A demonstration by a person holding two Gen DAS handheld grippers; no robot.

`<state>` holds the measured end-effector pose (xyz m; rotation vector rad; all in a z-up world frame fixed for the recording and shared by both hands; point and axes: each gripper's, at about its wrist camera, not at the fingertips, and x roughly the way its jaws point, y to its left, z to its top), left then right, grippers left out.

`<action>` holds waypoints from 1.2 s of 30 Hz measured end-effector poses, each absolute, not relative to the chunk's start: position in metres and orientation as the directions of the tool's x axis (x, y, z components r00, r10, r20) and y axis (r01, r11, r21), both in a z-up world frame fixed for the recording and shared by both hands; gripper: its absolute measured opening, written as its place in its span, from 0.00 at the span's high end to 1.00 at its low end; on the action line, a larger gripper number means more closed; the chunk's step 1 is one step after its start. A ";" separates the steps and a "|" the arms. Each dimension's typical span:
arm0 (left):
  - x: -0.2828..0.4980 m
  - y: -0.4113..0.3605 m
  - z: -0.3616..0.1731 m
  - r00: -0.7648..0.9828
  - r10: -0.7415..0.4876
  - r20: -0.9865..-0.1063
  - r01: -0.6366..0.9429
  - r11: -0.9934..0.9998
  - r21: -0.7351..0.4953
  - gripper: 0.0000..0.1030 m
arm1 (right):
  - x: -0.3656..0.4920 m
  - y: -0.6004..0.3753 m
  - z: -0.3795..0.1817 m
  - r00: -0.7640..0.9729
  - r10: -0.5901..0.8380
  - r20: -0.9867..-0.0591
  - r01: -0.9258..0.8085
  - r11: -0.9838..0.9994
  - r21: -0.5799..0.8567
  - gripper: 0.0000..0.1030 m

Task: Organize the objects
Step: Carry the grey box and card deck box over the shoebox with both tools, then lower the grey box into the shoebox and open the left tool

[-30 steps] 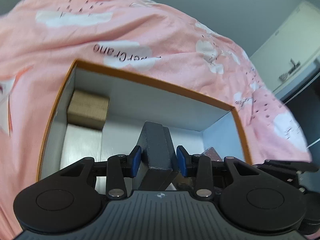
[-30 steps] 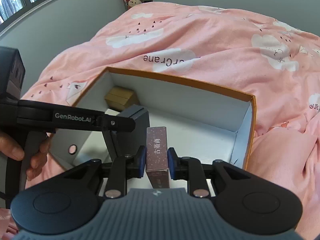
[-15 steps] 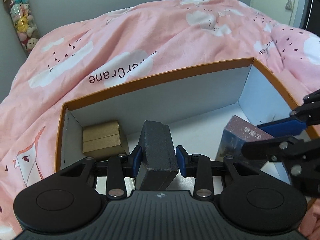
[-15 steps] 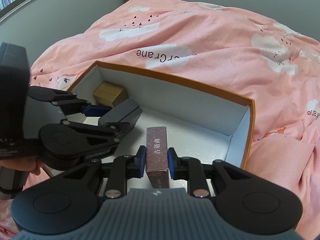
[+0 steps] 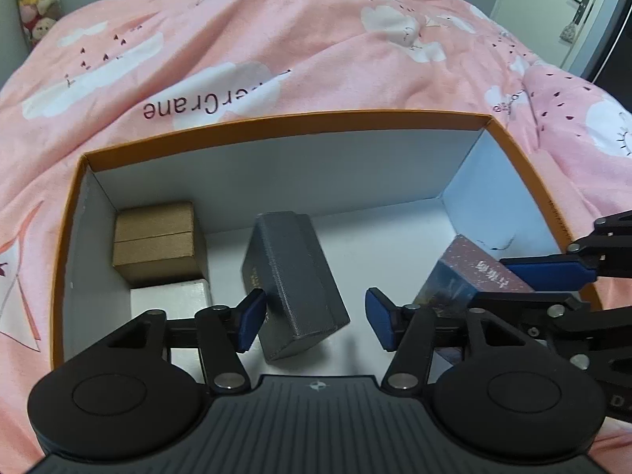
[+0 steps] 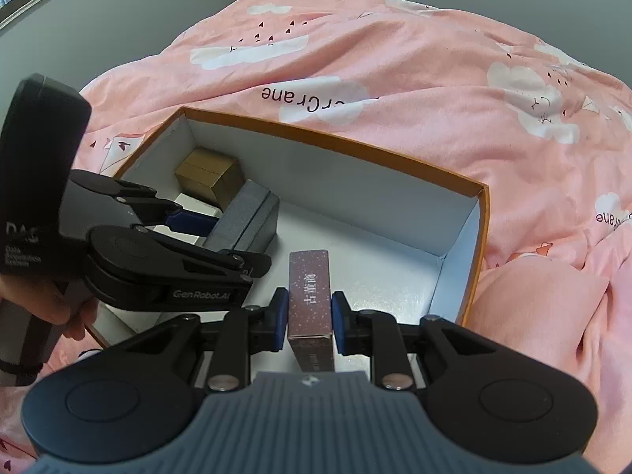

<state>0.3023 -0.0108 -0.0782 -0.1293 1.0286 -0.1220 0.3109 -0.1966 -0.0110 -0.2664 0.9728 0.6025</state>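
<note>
Maroon carton (image 6: 310, 300), long axis along the fingers, pinched by right gripper (image 6: 306, 322) over orange box (image 6: 472, 233); left gripper (image 5: 314, 324) opening around tilted grey case (image 5: 294, 280).

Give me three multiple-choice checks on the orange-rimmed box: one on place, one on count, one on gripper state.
1. The brown cardboard box sits in the orange-rimmed white box:
A far-left corner
B far-right corner
C outside

2. Small boxes resting in or over the big box:
A two
B four
C six

3. The right gripper is:
A open
B shut on the maroon speckled carton
C out of view

Key: A, it touches both walls; B, brown, white, dark grey, maroon; B, both fingers press its sides.
</note>
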 end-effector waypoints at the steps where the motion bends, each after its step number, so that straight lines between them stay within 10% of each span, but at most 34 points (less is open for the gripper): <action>1: 0.302 -0.011 -0.079 0.511 -0.178 -0.841 0.044 0.983 -0.181 0.30 | 0.311 -0.197 -0.011 0.417 0.357 -0.836 -0.588 0.807 0.052 0.77; 13: 0.300 0.014 -0.069 0.474 -0.393 -0.788 0.078 0.910 -0.407 0.17 | 0.313 -0.196 -0.014 0.415 0.344 -0.842 -0.594 0.804 0.036 0.77; 25: 0.313 0.012 -0.079 0.418 -0.504 -0.755 0.134 0.857 -0.498 0.45 | 0.313 -0.199 -0.012 0.422 0.342 -0.840 -0.595 0.803 0.028 0.77; 36: 0.327 0.027 -0.083 0.454 -0.374 -0.809 0.080 0.921 -0.381 0.49 | 0.323 -0.193 -0.014 0.420 0.360 -0.833 -0.603 0.797 0.041 0.77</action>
